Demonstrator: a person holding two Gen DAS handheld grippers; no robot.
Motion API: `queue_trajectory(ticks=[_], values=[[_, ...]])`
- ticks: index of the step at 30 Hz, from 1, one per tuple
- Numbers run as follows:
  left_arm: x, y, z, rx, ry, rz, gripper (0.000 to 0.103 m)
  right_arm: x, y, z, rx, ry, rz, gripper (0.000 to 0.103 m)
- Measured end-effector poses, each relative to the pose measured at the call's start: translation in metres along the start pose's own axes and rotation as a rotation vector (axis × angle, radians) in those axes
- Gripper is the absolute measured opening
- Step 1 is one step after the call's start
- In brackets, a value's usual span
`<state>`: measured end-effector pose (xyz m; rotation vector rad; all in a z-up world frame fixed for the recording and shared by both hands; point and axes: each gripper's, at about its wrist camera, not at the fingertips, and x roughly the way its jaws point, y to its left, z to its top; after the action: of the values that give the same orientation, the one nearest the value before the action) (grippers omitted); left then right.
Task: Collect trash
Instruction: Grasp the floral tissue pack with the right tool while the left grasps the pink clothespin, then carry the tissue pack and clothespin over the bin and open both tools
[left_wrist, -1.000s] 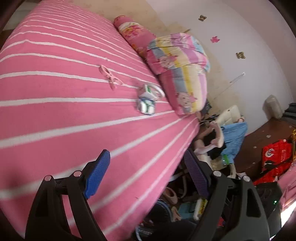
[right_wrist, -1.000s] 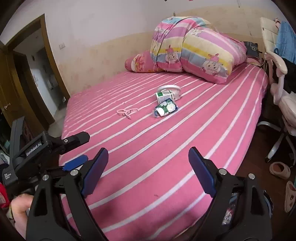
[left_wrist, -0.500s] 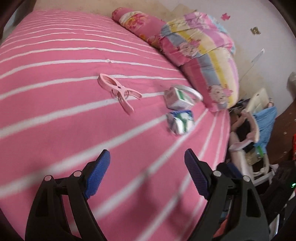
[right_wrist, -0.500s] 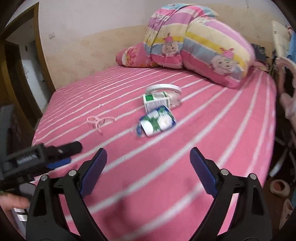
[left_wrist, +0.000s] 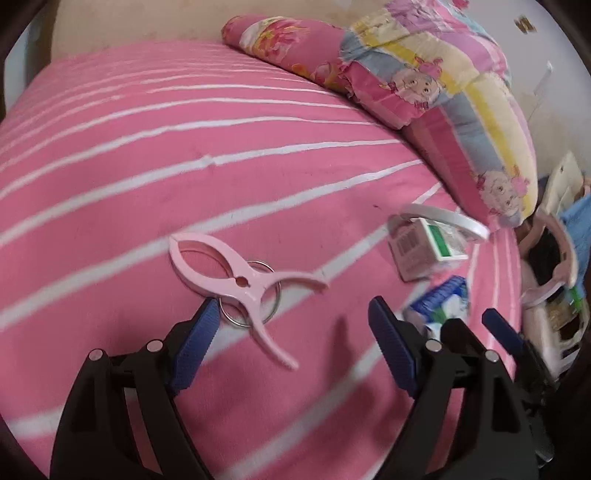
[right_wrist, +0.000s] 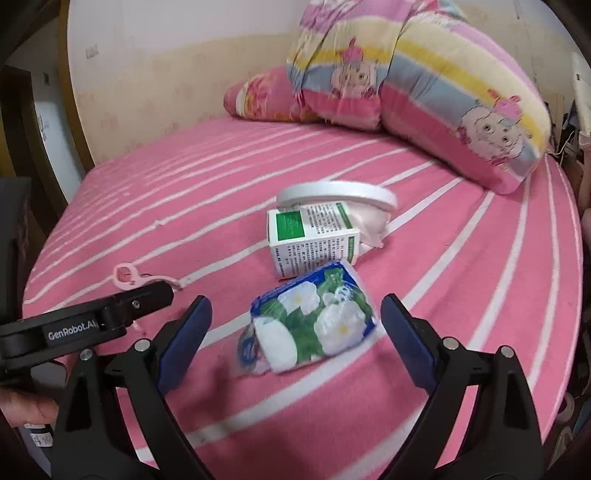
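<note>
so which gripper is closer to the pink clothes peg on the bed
Left. The left gripper hangs open right over the pink clothes peg, one finger beside its ring. The right gripper is off to the side, open around the blue flowered packet.

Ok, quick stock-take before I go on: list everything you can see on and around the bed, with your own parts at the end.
Bed sheet: one, pink with white stripes, covers the bed.
Quilt: one, folded, pastel cartoon print, at the head of the bed.
Pillow: one, pink floral, beside the quilt.
Clothes peg: one, pale pink, with a metal ring, just ahead of the left gripper.
Carton: one, white and green, mid-bed.
White ring: one, behind the carton, touching it.
Tissue pack: one, blue with white flowers, between the right gripper's fingers, not gripped.
Chair: one, pale, beside the bed.
Left gripper: open, black with blue fingers.
Right gripper: open, same colours.
</note>
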<state>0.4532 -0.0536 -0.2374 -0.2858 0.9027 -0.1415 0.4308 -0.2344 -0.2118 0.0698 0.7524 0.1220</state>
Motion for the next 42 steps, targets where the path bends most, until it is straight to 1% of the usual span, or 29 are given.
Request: queue_trajectory(ticks=[2, 3, 4, 5, 6, 7, 8, 9, 11, 13, 14, 16, 17, 19, 24, 25, 26, 28, 32, 37, 41, 42], values=[[0.004, 0.0, 0.002, 0.016, 0.0, 0.003, 0.078, 0.014, -0.004, 0.003, 0.019, 0.048, 0.005, 0.092], [0.006, 0.001, 0.003, 0.027, 0.003, 0.004, 0.078, 0.022, -0.007, 0.003, 0.031, 0.089, 0.002, 0.092], [0.006, -0.001, 0.002, 0.044, 0.004, 0.015, 0.076, 0.027, -0.008, 0.002, 0.037, 0.11, 0.002, 0.092], [0.006, -0.003, 0.001, 0.061, 0.003, 0.032, 0.071, 0.033, -0.009, 0.001, 0.041, 0.134, 0.002, 0.092], [0.007, -0.004, 0.0, 0.092, 0.008, 0.06, 0.068, 0.034, -0.01, 0.001, 0.043, 0.141, 0.002, 0.09], [0.007, -0.005, 0.0, 0.107, 0.009, 0.074, 0.062, 0.036, -0.011, 0.001, 0.045, 0.145, 0.007, 0.084], [0.007, -0.005, -0.001, 0.117, 0.011, 0.087, 0.056, 0.035, -0.012, 0.001, 0.05, 0.144, 0.015, 0.084], [0.007, -0.004, 0.0, 0.125, 0.015, 0.1, 0.053, 0.035, -0.012, 0.001, 0.05, 0.141, 0.016, 0.081], [0.006, 0.001, 0.001, 0.126, 0.018, 0.115, 0.041, 0.034, -0.013, 0.001, 0.049, 0.136, 0.018, 0.075], [0.005, 0.003, 0.001, 0.127, 0.017, 0.121, 0.034, 0.031, -0.012, -0.001, 0.044, 0.13, 0.025, 0.068], [0.004, 0.004, 0.001, 0.124, 0.017, 0.122, 0.032, 0.029, -0.012, -0.002, 0.038, 0.124, 0.025, 0.066], [0.001, 0.007, 0.0, 0.117, 0.017, 0.113, 0.031, 0.026, -0.011, -0.004, 0.038, 0.114, 0.029, 0.056], [0.0, 0.008, -0.001, 0.113, 0.016, 0.108, 0.03, 0.024, -0.011, -0.004, 0.044, 0.108, 0.035, 0.054], [-0.002, 0.009, -0.002, 0.102, 0.017, 0.092, 0.03, 0.024, -0.013, -0.003, 0.059, 0.101, 0.041, 0.046], [-0.011, 0.01, -0.008, 0.072, 0.028, 0.035, 0.03, 0.017, -0.017, -0.002, 0.127, 0.089, 0.098, 0.043], [-0.014, 0.009, -0.01, 0.063, 0.03, 0.023, 0.028, 0.016, -0.016, -0.002, 0.131, 0.09, 0.103, 0.043], [-0.017, 0.009, -0.012, 0.055, 0.036, 0.011, 0.016, 0.014, -0.015, -0.002, 0.136, 0.089, 0.109, 0.043], [-0.022, 0.007, -0.017, 0.045, 0.041, -0.007, 0.014, 0.007, -0.011, -0.004, 0.142, 0.087, 0.126, 0.043], [-0.039, -0.001, -0.029, 0.044, 0.026, -0.025, 0.014, -0.014, 0.0, -0.011, 0.137, 0.079, 0.14, 0.043], [-0.074, -0.006, -0.054, 0.014, -0.01, -0.07, 0.014, -0.054, 0.011, -0.022, 0.109, 0.037, 0.137, 0.043], [-0.113, -0.008, -0.079, -0.003, -0.048, -0.105, 0.014, -0.107, 0.019, -0.038, 0.091, -0.025, 0.148, 0.043], [-0.124, -0.008, -0.087, -0.009, -0.057, -0.119, 0.014, -0.115, 0.021, -0.042, 0.088, -0.031, 0.15, 0.043]])
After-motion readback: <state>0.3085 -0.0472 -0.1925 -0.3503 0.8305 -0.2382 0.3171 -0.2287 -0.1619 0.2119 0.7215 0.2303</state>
